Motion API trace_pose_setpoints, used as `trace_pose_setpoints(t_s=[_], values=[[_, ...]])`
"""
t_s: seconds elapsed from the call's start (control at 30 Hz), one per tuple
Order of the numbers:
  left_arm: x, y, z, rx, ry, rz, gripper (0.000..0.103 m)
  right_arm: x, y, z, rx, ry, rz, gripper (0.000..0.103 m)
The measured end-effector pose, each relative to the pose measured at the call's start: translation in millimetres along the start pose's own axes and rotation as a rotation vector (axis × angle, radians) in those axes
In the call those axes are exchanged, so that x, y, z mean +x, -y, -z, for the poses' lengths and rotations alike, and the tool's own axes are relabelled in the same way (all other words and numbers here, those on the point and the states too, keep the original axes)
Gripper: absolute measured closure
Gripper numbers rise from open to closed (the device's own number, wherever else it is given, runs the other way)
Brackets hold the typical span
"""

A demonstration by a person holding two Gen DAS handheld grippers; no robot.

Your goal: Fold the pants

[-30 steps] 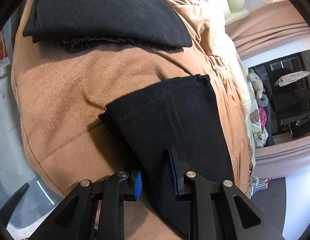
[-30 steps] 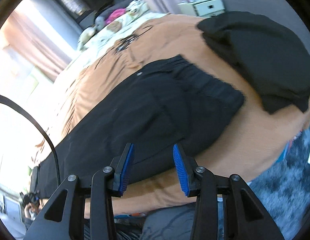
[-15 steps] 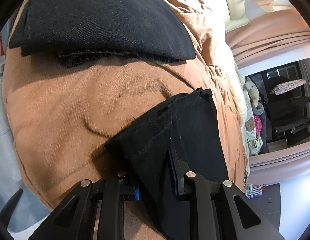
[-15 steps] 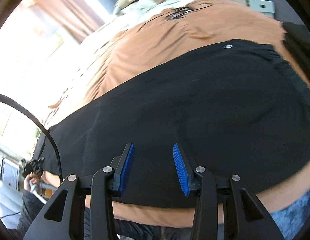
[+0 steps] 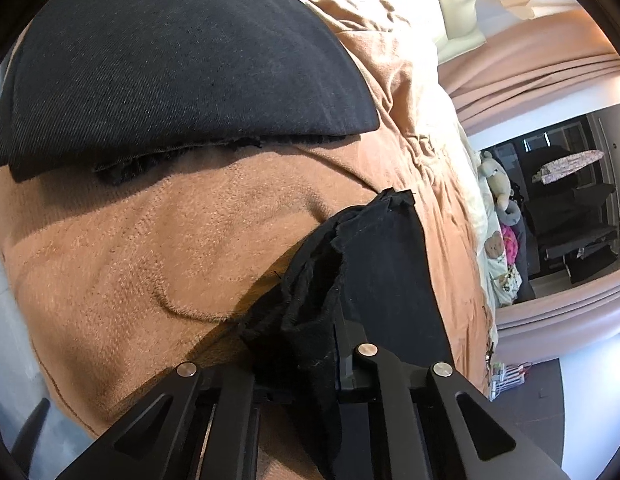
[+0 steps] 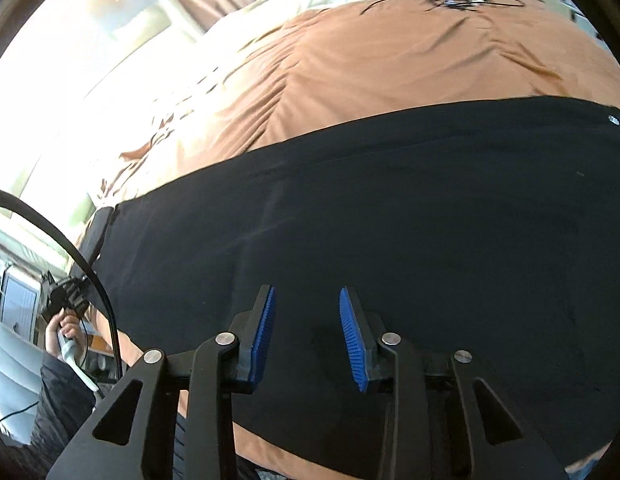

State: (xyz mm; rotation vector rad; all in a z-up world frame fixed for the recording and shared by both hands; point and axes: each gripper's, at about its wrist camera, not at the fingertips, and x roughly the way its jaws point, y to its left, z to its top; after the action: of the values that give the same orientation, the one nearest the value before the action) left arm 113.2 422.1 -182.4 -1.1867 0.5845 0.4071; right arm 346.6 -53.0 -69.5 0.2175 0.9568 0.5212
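Black pants (image 6: 390, 220) lie stretched across an orange bedspread (image 6: 390, 60). In the left wrist view the hem end of a pants leg (image 5: 390, 272) is bunched up between the fingers of my left gripper (image 5: 306, 332). Its jaws are closing on the cloth, which hides the blue pads. My right gripper (image 6: 306, 320) hovers low over the middle of the pants. Its jaws are closing too, but the blue pads (image 6: 264, 332) stand apart with nothing between them.
A folded black garment (image 5: 170, 72) lies on the bedspread (image 5: 150, 260) beyond the hem. Stuffed toys (image 5: 496, 184) and pink curtains (image 5: 530, 80) are at the right. In the right wrist view a person's hand (image 6: 66, 324) and a black cable (image 6: 90, 272) show at the left.
The left jaws have closed on the hem, which now stands bunched and raised. The right gripper has swept from the waistband end along the pants toward the leg, its jaws slightly narrower.
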Motion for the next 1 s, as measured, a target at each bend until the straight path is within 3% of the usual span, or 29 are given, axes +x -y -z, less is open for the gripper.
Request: trace_pose_setpoints(t_s=[0.37,0.73,1.0], values=[[4.0,2.0,7.4,-0.031,-0.019,0.008,0.092,62.3,-44.9,-14.4,-0.100,-0.103,-0.009,0.078],[14.2,-1.1,14.6,-0.039,-0.040,0.014,0.092,138.2,-72.9,-56.1,-0.117,-0.144,0.128,0.085],[12.7,0.4,14.1,-0.049,-0.025,0.022,0.096,164.1,-81.5,-86.5,-0.119,-0.132,0.180,0.086]])
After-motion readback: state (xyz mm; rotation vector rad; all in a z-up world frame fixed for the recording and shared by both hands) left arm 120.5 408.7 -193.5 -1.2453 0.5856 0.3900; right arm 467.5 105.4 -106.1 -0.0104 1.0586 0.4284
